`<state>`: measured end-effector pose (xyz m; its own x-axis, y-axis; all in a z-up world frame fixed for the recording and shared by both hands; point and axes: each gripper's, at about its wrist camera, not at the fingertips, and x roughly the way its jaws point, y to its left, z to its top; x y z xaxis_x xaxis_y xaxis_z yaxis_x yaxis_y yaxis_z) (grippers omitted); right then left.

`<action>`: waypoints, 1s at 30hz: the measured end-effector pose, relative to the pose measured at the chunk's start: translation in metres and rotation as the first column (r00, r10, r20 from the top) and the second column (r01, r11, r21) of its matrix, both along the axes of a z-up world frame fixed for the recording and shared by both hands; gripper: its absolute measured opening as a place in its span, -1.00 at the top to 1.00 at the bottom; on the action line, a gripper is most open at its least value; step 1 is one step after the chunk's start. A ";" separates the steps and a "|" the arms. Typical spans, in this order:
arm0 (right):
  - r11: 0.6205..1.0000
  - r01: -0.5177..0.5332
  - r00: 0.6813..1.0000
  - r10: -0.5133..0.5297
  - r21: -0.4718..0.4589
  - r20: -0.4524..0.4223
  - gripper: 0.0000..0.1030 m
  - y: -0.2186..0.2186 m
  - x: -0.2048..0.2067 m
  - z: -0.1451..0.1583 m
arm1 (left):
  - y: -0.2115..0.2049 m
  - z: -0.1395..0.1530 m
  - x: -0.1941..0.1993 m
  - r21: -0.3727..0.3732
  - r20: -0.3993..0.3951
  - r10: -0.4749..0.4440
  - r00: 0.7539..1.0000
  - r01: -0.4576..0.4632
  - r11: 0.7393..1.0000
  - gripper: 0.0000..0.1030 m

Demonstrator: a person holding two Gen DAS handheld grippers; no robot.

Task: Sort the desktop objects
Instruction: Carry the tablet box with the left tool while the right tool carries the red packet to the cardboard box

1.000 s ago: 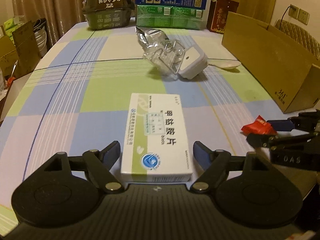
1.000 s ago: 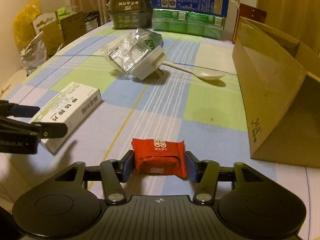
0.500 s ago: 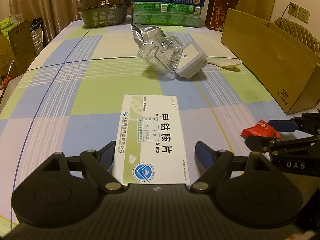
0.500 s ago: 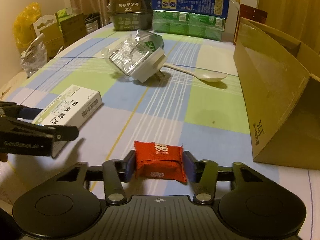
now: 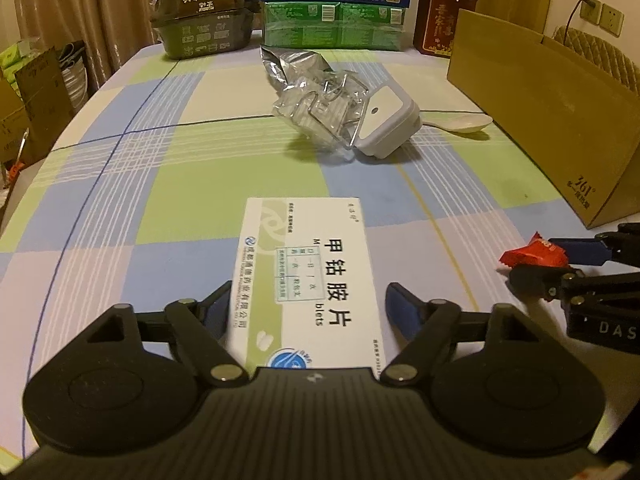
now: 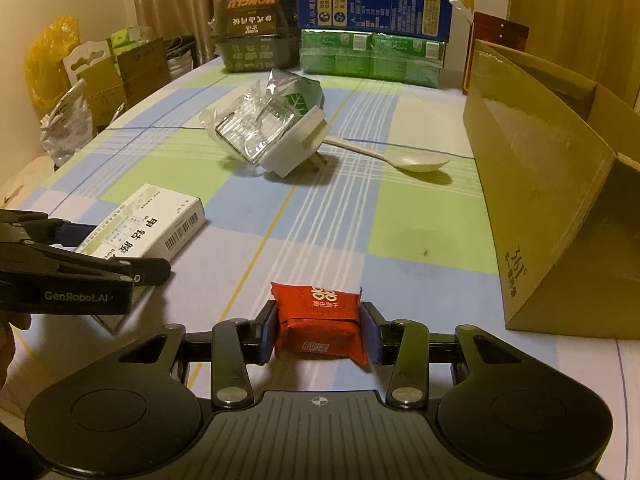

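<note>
A white and green medicine box [image 5: 308,264] lies flat on the checked tablecloth. It sits between the fingers of my left gripper [image 5: 310,292], whose jaws are closing. The left finger is at the box's edge and a gap still shows on the right side. A red snack packet [image 6: 318,312] sits between the blue pads of my right gripper [image 6: 318,320]. Those jaws are closing too, and both pads press on the packet's sides. In the right wrist view the left gripper [image 6: 120,252] and the medicine box [image 6: 152,224] are at the left.
An open cardboard box [image 6: 540,184] stands on the right. Mid-table lie a white plug in clear packaging [image 5: 384,120], a foil bag [image 5: 292,64] and a white spoon [image 6: 416,162]. Stacked cartons [image 5: 332,24] and a dark tub [image 5: 200,20] line the far edge.
My left gripper has moved further along the medicine box, and its fingers have drawn nearer to the box's sides. My right gripper's pads have closed onto the red packet.
</note>
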<state>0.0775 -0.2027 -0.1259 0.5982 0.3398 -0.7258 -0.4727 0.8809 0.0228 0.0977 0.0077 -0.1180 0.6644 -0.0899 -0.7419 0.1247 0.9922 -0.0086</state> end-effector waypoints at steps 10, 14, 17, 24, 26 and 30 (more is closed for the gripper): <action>1.000 0.013 0.999 -0.013 0.000 0.051 0.25 -0.001 -0.003 0.009 | -0.003 0.004 -0.001 0.000 0.000 -0.001 1.000 0.001 1.000 -0.30; 1.000 0.015 0.998 -0.016 0.002 0.058 0.25 -0.002 -0.003 0.010 | -0.004 0.008 -0.004 -0.006 0.014 -0.005 1.000 0.006 1.000 -0.30; 1.000 0.016 0.997 -0.016 0.003 0.071 0.25 -0.003 -0.004 0.013 | -0.006 0.012 -0.006 -0.015 0.024 -0.010 1.000 0.010 1.000 -0.30; 1.000 0.019 0.994 -0.022 0.024 0.105 0.25 -0.007 -0.007 0.029 | -0.011 0.029 -0.014 -0.035 0.055 -0.013 0.998 0.015 0.999 -0.30; 0.999 0.024 0.993 -0.027 0.033 0.115 0.25 -0.008 -0.010 0.036 | -0.014 0.036 -0.017 -0.032 0.071 -0.017 0.997 0.019 0.999 -0.30; 0.999 0.017 0.989 -0.023 0.038 0.148 0.25 -0.011 -0.018 0.053 | -0.019 0.050 -0.022 -0.048 0.092 -0.011 0.996 0.015 0.999 -0.30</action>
